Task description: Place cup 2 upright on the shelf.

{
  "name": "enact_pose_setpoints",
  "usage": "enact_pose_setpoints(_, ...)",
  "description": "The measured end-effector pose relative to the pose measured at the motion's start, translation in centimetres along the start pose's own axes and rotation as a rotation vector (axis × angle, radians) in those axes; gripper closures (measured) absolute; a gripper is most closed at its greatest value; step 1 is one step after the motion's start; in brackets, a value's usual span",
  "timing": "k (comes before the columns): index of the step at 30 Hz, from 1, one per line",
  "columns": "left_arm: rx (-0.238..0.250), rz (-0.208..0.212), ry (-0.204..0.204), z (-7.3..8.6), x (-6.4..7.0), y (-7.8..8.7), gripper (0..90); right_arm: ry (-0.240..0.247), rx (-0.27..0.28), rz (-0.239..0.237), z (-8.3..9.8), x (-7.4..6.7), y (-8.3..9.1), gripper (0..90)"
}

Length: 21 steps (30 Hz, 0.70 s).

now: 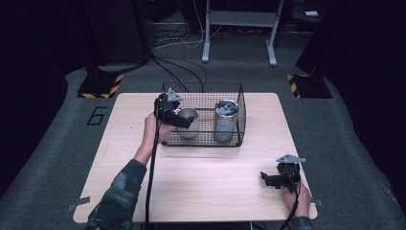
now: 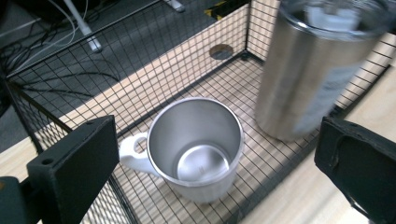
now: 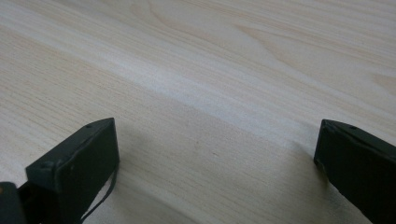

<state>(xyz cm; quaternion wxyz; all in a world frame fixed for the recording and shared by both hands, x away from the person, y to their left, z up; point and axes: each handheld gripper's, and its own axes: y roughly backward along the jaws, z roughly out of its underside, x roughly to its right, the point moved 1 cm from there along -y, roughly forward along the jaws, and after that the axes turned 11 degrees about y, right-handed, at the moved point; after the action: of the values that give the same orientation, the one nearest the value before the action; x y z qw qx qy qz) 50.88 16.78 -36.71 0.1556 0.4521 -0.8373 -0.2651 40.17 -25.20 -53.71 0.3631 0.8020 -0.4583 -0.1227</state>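
Dark curtains and grey carpet are surrounding a pale wooden desk (image 1: 201,177), with loose cables trailing across the floor beyond its far edge. A black wire-mesh basket (image 1: 242,112) is sitting against the far edge of the desk, and inside it a short stainless-steel mug with a white handle (image 2: 196,147) is standing upright toward the basket's left end, near a tall brushed-steel tumbler with a clear lid (image 2: 310,70) standing toward the right end, the two apart.

The left claw (image 1: 178,119) is hanging over the basket's left end, jaws spread wide and empty, looking down into the open mug. The right claw (image 1: 271,179) is resting low near the desk's near right corner, jaws also apart, gripping nothing.

It looks as though the mug is about to be taken. To do that well, I would be lowering the left claw straight down so one jaw goes inside the rim and the other outside, keeping clear of the basket wall and the handle, then closing firmly before lifting straight up.
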Motion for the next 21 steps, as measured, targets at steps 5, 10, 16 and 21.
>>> enact_pose_setpoints(5, 0.003, -0.004, -0.036, 1.6, 0.3, 2.1, 0.0, 0.0, 0.0, 0.0, 0.0, 0.0, 0.0, 0.0)
enact_pose_setpoints(10, 0.004, -0.017, -0.043, 3.6, 0.1, 3.8, 0.0, 0.0, 0.0, 0.0, 0.0, 0.0, 0.0, 0.0)
enact_pose_setpoints(16, 0.016, -0.021, -0.023, 6.5, -0.4, 5.8, 0.0, 0.0, 0.0, 0.0, 0.0, 0.0, 0.0, 0.0)
enact_pose_setpoints(21, 0.024, -0.03, 0.005, 9.7, -0.8, 6.8, 0.0, 0.0, 0.0, 0.0, 0.0, 0.0, 0.0, 0.0)
